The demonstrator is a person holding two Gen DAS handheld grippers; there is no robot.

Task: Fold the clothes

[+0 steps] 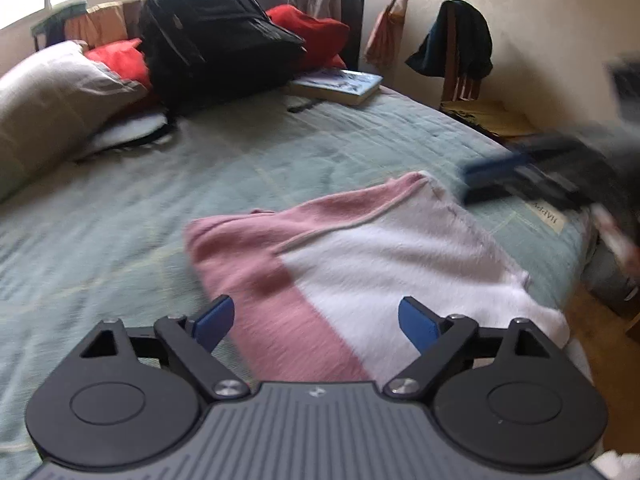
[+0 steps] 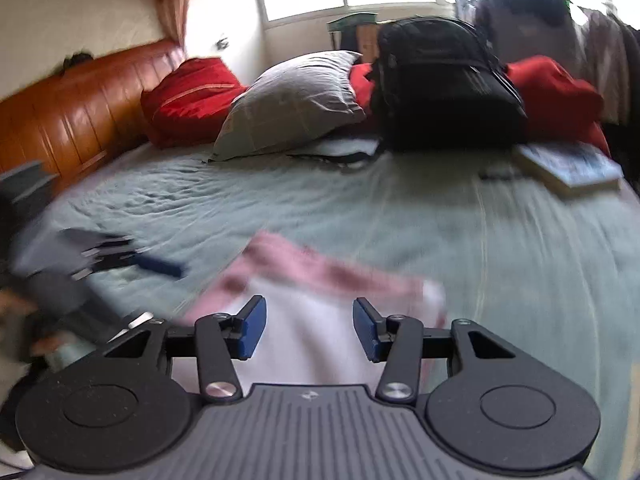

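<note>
A pink and white garment (image 1: 360, 264) lies folded on the green bedspread (image 1: 120, 240), near the bed's corner. My left gripper (image 1: 316, 324) hovers open just above the garment's near edge, with nothing between its blue pads. The right gripper (image 1: 520, 176) shows blurred past the garment's far right corner. In the right wrist view the same garment (image 2: 320, 280) is blurred, and my right gripper (image 2: 310, 328) stands open over its white part, holding nothing. The left gripper (image 2: 132, 256) appears there as a blur to the left of the garment.
A black backpack (image 1: 216, 40), a grey pillow (image 1: 52, 96), red cushions (image 1: 316, 28) and a book (image 1: 340, 86) sit at the far side of the bed. A chair (image 1: 456, 56) draped with dark cloth stands by the wall. A wooden headboard (image 2: 80, 108) runs along the left.
</note>
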